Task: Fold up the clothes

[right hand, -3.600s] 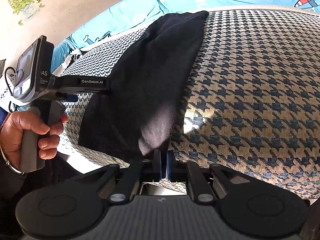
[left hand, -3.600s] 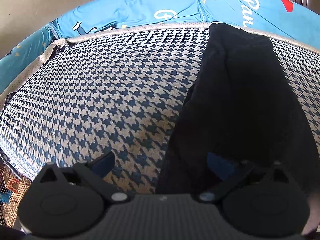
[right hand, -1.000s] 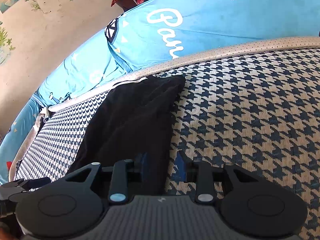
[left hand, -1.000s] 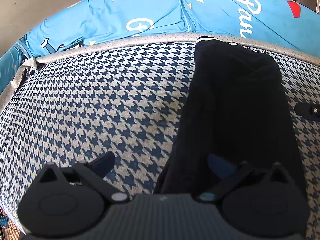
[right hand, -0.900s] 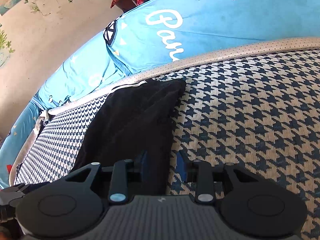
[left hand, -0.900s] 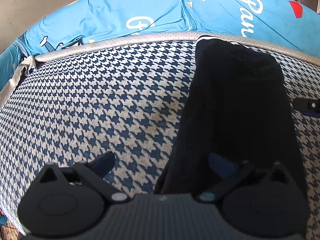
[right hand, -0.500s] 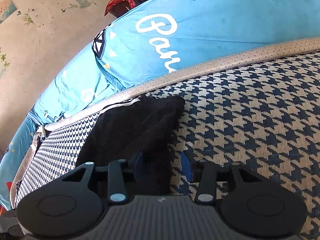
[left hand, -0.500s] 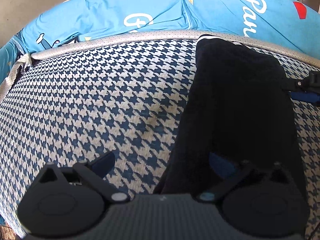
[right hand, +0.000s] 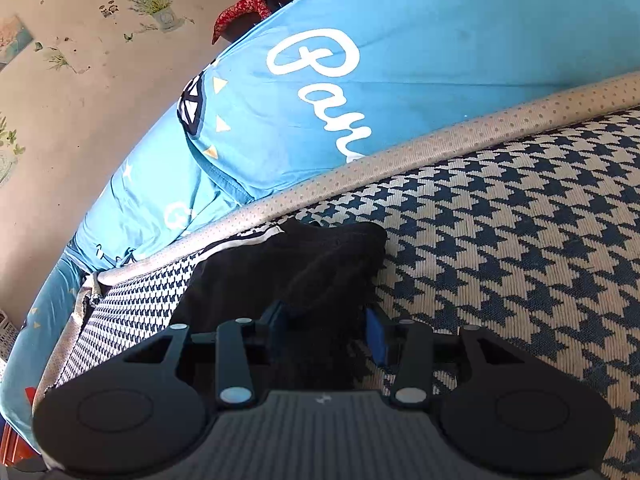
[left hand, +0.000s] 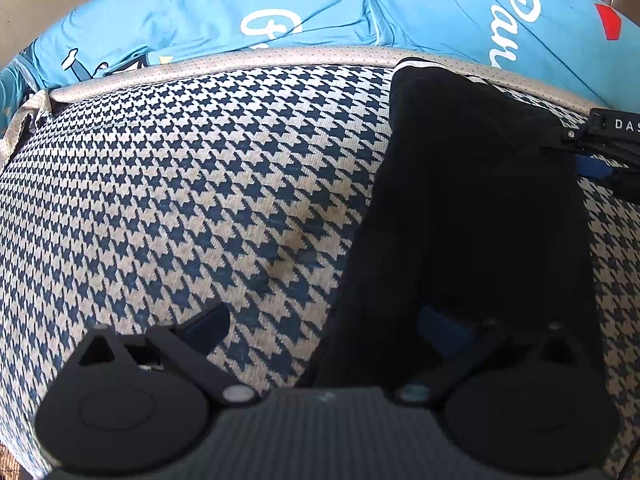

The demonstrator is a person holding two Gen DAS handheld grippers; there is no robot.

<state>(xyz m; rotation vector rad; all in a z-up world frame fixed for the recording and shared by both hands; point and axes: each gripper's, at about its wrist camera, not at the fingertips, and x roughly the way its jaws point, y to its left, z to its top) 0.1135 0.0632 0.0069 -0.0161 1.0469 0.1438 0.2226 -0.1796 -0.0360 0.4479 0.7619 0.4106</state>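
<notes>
I have a houndstooth mattress (left hand: 180, 200) under me, with a blue printed quilt (right hand: 400, 100) bunched along its far edge. The black garment (left hand: 472, 208) lies in a long strip from that far edge back toward me, right of centre. My left gripper (left hand: 324, 324) hangs over its near end, jaws wide, holding nothing. My right gripper (right hand: 326, 328) sits low at the far end, jaws partly apart with cloth (right hand: 304, 280) between them, not yet pinched. I'd close the right on every layer there, take the near corner likewise, then carry both ends together evenly.
</notes>
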